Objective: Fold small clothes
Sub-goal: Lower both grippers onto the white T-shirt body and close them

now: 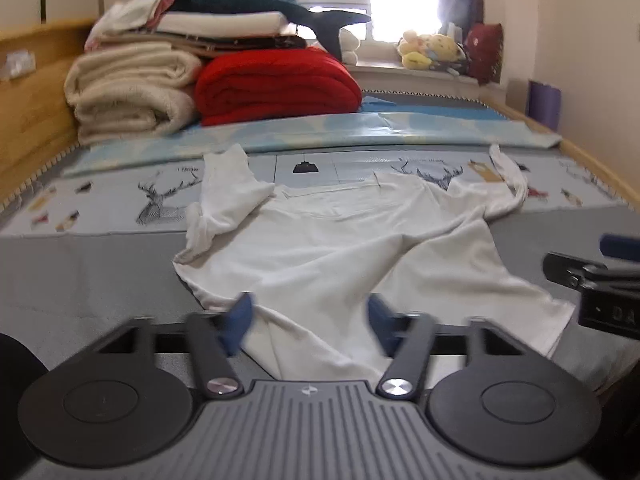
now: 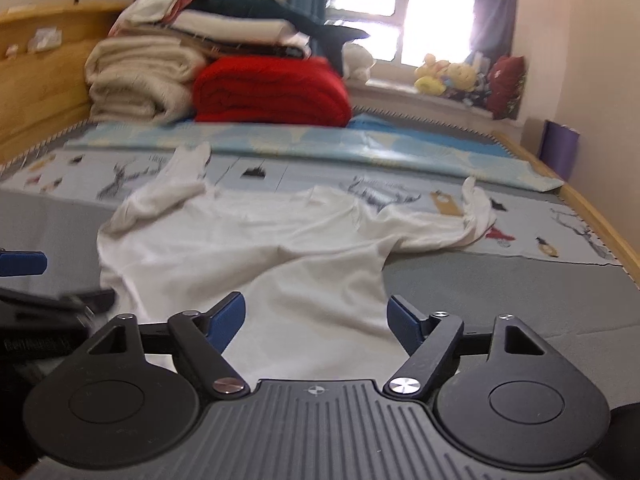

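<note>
Currently: shirt (image 1: 332, 240) spread unfolded on bed (image 1: 80, 276). Left gripper (image 1: 310, 322) and right gripper (image 2: 318, 320) both agape at hem, gripping nothing. Next, probably: pinch hem corners.

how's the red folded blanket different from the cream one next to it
The red blanket is bright red with a fairly smooth surface; the cream blanket is off-white and looks fluffy. The red blanket lies nearer the window side; the cream blanket lies against the wooden bed frame. The cream blanket's stack stands a little taller than the red blanket's. Both are folded in thick layers, touch each other, and carry more folded bedding on top.
</note>
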### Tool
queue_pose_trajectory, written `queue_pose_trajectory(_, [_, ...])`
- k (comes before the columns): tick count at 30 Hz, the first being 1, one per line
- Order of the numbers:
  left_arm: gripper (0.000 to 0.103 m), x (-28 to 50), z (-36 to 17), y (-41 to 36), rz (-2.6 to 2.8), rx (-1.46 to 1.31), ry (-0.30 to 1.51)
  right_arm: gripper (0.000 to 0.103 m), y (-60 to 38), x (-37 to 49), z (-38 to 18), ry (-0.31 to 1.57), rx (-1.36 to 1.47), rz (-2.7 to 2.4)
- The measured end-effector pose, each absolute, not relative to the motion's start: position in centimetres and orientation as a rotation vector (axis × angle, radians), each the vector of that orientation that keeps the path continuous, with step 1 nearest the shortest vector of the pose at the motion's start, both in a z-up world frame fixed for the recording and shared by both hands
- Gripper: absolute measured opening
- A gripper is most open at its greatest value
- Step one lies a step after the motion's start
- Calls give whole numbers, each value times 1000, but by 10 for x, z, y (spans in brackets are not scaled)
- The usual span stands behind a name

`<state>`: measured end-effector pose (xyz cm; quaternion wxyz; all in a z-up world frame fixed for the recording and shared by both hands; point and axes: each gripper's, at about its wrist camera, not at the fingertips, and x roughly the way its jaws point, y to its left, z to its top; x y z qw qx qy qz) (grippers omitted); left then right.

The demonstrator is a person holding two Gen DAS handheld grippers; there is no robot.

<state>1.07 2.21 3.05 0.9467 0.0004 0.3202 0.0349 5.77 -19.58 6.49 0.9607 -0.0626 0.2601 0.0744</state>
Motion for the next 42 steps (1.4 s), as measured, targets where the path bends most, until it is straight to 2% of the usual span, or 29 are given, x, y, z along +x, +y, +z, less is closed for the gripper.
queue_pose_trajectory(2, [24, 21, 44, 35, 16, -61, 672, 77, -202, 58, 70, 499, -106, 129])
queue_pose_trajectory(7, [24, 55, 85, 55, -68, -3, 614, 77, -226, 82, 92, 486, -15, 112])
queue_pose_trajectory(11, [24, 114, 108, 85, -129, 63, 606, 77, -245, 126, 124, 415, 4, 107])
queue_pose_trajectory(13, [20, 152, 107, 102, -145, 93, 623, 77, -250, 156, 139, 383, -17, 107])
queue_pose_trajectory(15, [11, 195, 96, 121, -127, 114, 676, 77, -251, 188, 147, 356, -55, 98])
queue_pose_trajectory(17, [10, 226, 80, 140, -74, 98, 722, 76, -251, 223, 151, 351, -63, 98])
queue_pose_trajectory(20, [7, 257, 49, 168, 5, -36, 836, 60, -251, 270, 142, 374, -54, 135])
queue_pose_trajectory(21, [7, 265, 38, 172, 29, -59, 877, 58, -251, 285, 135, 395, -51, 143])
queue_pose_trajectory(27, [8, 304, 11, 182, 80, -43, 942, 58, -235, 358, 73, 636, -28, 162])
queue_pose_trajectory(32, [8, 338, -10, 190, 132, -134, 996, 60, -216, 401, 39, 715, -33, 190])
queue_pose_trajectory(34, [10, 350, -17, 186, 106, -148, 1011, 62, -209, 417, 25, 743, -51, 204])
queue_pose_trajectory(35, [15, 354, -19, 182, 90, -149, 1019, 64, -206, 423, 18, 758, -57, 207])
queue_pose_trajectory(37, [32, 363, -26, 174, 65, -125, 1028, 67, -204, 439, 3, 791, -60, 206])
queue_pose_trajectory(39, [63, 372, -36, 167, 64, -77, 1048, 68, -203, 452, -12, 816, -65, 198])
queue_pose_trajectory(42, [67, 386, -53, 163, 77, -43, 1088, 68, -198, 466, -27, 832, -93, 192])
